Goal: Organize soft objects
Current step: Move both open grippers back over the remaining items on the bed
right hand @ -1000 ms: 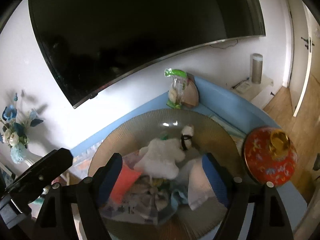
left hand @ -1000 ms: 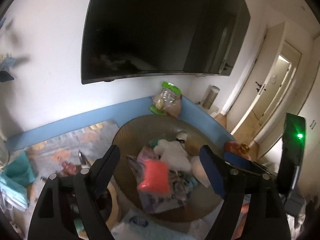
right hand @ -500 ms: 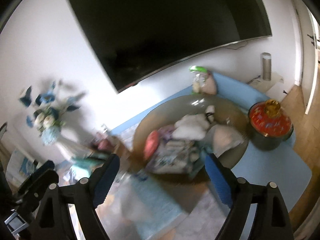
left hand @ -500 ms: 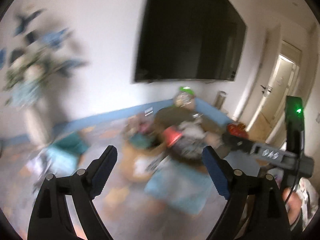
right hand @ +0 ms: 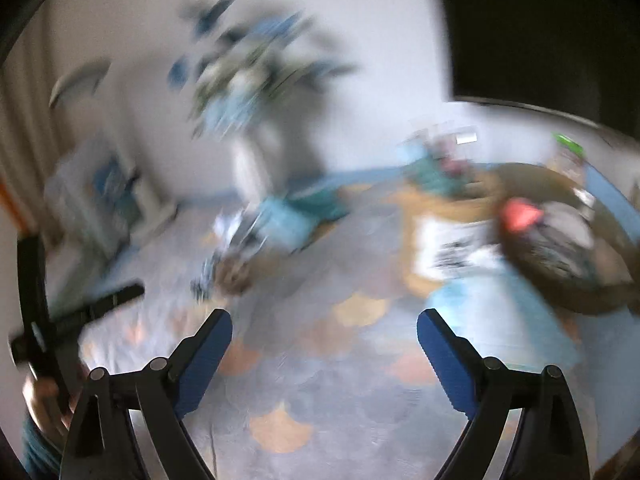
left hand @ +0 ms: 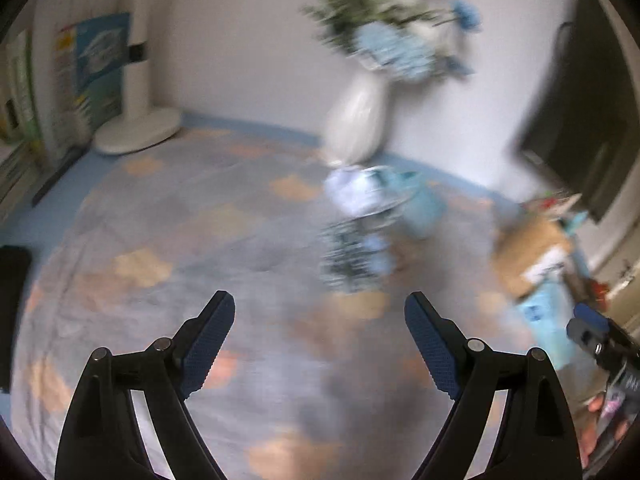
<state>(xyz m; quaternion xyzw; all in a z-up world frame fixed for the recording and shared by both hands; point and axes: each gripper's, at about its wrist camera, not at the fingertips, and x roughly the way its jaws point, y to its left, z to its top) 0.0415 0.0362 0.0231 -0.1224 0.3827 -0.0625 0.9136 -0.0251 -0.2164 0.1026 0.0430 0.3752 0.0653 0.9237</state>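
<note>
Left wrist view: the left gripper (left hand: 319,312) stands wide with nothing between its blue pads, hanging over a grey cloth (left hand: 168,240) patterned with orange patches that covers the surface. Everything ahead is smeared by motion. Toward the cloth's far edge, a white vase (left hand: 356,120) of blue and white flowers stands against the wall, and just in front of it lies a heap of pale blue and teal soft objects (left hand: 380,200); what each piece is cannot be made out. At the far left corner sits a white round-based stand (left hand: 138,132). Near the right edge lies a brown box (left hand: 528,248), with the dark screen (left hand: 588,112) on the wall above it.

Right wrist view: the right gripper (right hand: 324,328) has its jaws opening, already wide, and nothing is between them. It too hangs over the patterned cloth. Toward the right edge sits a round brown basket (right hand: 568,292) piled with soft things, a coral-red one (right hand: 520,216) on top. The teal and pale blue heap lies near the far edge, probably fabric.
</note>
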